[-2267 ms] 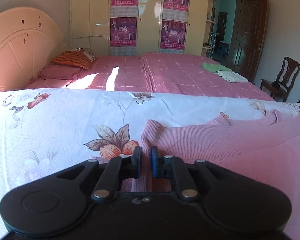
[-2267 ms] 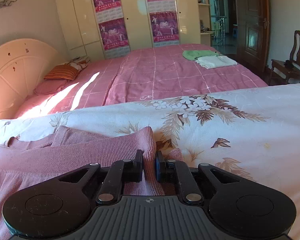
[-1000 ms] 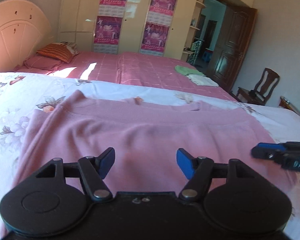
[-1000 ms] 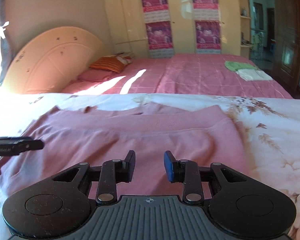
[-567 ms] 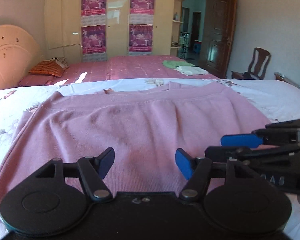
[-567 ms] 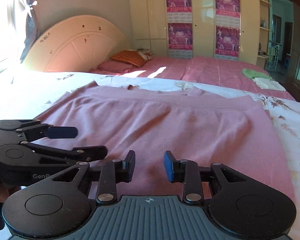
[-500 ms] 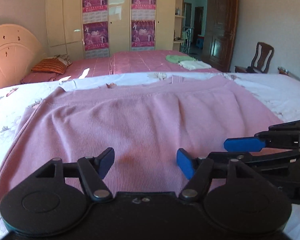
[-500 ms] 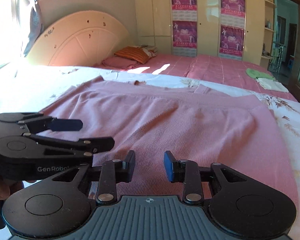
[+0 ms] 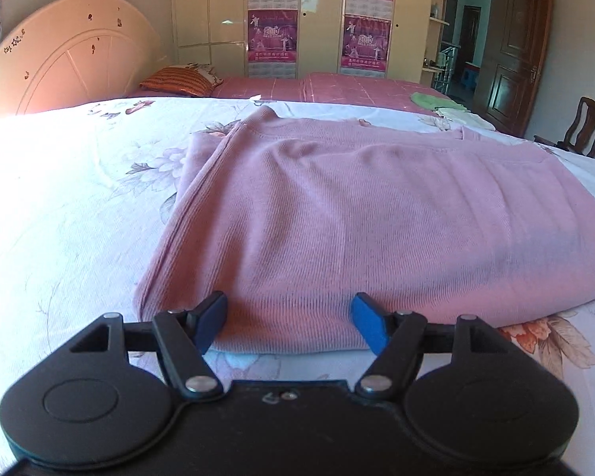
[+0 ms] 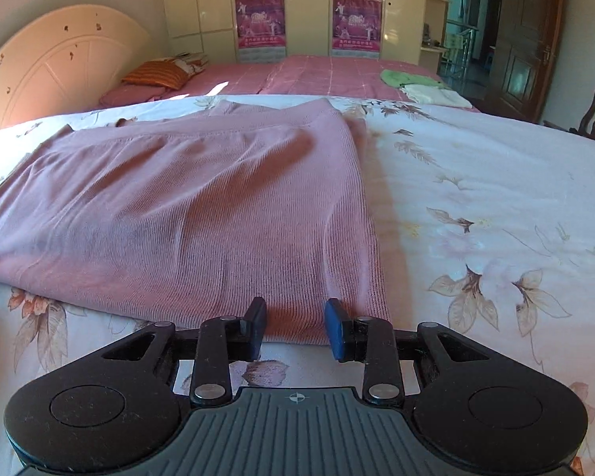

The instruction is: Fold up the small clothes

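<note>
Both hand-held grippers have let go of the pink sweater's corners and pulled back to its near edge.
On the bed's floral sheet [image 9: 67, 206] the pink sweater [image 9: 376, 222] lies folded over flat. Left hand-held gripper [image 9: 289, 319] hovers at the near left corner, jaws wide and just opened a little further, nothing pinched. Right hand-held gripper [image 10: 295, 327] sits at the near right corner, jaws narrower, parted and empty. Beyond, folded clothes [image 10: 424, 87] rest on a second bed [image 10: 321, 73].
</note>
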`<state>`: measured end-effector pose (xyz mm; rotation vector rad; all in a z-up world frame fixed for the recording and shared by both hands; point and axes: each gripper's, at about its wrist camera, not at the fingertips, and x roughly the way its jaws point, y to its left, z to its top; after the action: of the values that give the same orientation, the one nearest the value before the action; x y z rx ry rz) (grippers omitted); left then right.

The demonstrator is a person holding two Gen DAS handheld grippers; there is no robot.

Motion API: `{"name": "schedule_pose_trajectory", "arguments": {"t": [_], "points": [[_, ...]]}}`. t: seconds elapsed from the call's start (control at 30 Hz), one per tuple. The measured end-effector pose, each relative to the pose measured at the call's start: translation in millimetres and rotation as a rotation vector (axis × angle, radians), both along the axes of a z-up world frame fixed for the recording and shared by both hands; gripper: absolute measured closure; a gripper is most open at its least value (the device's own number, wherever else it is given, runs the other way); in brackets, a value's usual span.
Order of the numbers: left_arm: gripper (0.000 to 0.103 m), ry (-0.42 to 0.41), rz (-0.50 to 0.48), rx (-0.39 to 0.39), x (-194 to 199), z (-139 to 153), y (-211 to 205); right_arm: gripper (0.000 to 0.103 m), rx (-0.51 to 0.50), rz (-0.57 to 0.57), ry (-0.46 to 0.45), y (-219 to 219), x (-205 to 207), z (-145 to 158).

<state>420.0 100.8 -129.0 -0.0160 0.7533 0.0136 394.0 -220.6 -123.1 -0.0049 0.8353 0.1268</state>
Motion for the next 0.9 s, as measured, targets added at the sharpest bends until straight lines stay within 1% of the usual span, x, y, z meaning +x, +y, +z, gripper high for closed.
{"name": "schedule_pose_trajectory", "arguments": {"t": [0.07, 0.13, 0.17, 0.23, 0.27, 0.33, 0.37, 0.43, 0.47, 0.5, 0.53, 0.57, 0.63, 0.67, 0.7, 0.73, 0.77, 0.83, 0.87, 0.9], "points": [[0.033, 0.005, 0.003, 0.014, 1.6, -0.1, -2.2, 0.072, 0.019, -0.001, -0.069, 5.7, -6.6, 11.1], [0.033, 0.006, 0.0, 0.022, 2.3, -1.6, -3.0, 0.072, 0.029, 0.005, -0.11, 11.2, -8.2, 15.0], [0.032, 0.004, -0.002, 0.021, 1.3, -3.1, -2.1, 0.072, 0.025, -0.001, -0.105, 13.0, -5.8, 11.7], [0.032, -0.001, -0.006, 0.021, 0.6, -4.8, -1.2, 0.072, -0.006, -0.007, -0.025, 15.1, 2.4, -5.5], [0.032, -0.004, -0.012, 0.03, -0.2, -6.1, -2.1, 0.072, -0.032, 0.007, -0.036, 17.5, 2.2, -12.0], [0.032, -0.002, -0.019, 0.043, -0.4, -5.7, -2.9, 0.072, -0.079, 0.034, -0.038, 23.5, 1.4, -8.9], [0.032, 0.004, -0.018, 0.042, -0.6, -3.5, -3.0, 0.072, -0.074, 0.027, -0.043, 22.8, 1.1, -5.4], [0.032, 0.004, -0.016, 0.043, -1.5, -2.5, -0.8, 0.072, -0.043, 0.016, -0.091, 19.6, -3.2, 2.3], [0.031, 0.002, -0.013, 0.033, -2.7, -4.5, 2.2, 0.072, -0.041, 0.015, -0.092, 18.5, -2.8, 0.1], [0.03, -0.001, -0.01, 0.017, -3.7, -5.9, 5.3, 0.072, -0.059, 0.014, -0.034, 18.9, 2.4, -8.3], [0.03, -0.001, -0.006, 0.015, -5.6, -5.6, 6.9, 0.072, -0.067, 0.019, -0.024, 18.9, 3.7, -15.0], [0.031, 0.003, -0.002, 0.032, -7.9, -3.2, 6.1, 0.072, -0.087, 0.039, -0.024, 20.6, 4.8, -14.3], [0.033, 0.004, 0.018, 0.114, -18.5, 6.0, -0.8, 0.072, -0.089, 0.035, 0.01, 21.0, 8.0, -5.8], [0.033, -0.009, 0.025, 0.146, -26.1, 10.5, -4.1, 0.072, -0.056, 0.022, -0.002, 18.0, 5.0, 0.1], [0.032, -0.033, 0.018, 0.159, -37.7, 15.3, -5.7, 0.072, -0.014, 0.019, -0.033, 15.1, -1.0, 6.2], [0.032, -0.045, 0.015, 0.134, -46.6, 17.5, -4.3, 0.071, 0.019, 0.017, -0.056, 13.2, -6.9, 11.6], [0.033, -0.038, 0.028, 0.068, -52.8, 18.0, 1.6, 0.071, 0.035, 0.011, -0.066, 13.3, -11.6, 14.9], [0.034, 0.015, 0.095, -0.142, -56.9, 8.0, 21.5, 0.072, 0.085, 0.004, -0.067, 14.5, -19.3, 19.3], [0.035, 0.047, 0.155, -0.258, -53.8, -0.9, 35.4, 0.072, 0.119, 0.006, -0.064, 15.9, -22.3, 21.2], [0.035, 0.009, 0.198, -0.34, -56.7, -3.9, 44.8, 0.072, 0.149, 0.008, -0.066, 17.3, -24.9, 22.4]]}}
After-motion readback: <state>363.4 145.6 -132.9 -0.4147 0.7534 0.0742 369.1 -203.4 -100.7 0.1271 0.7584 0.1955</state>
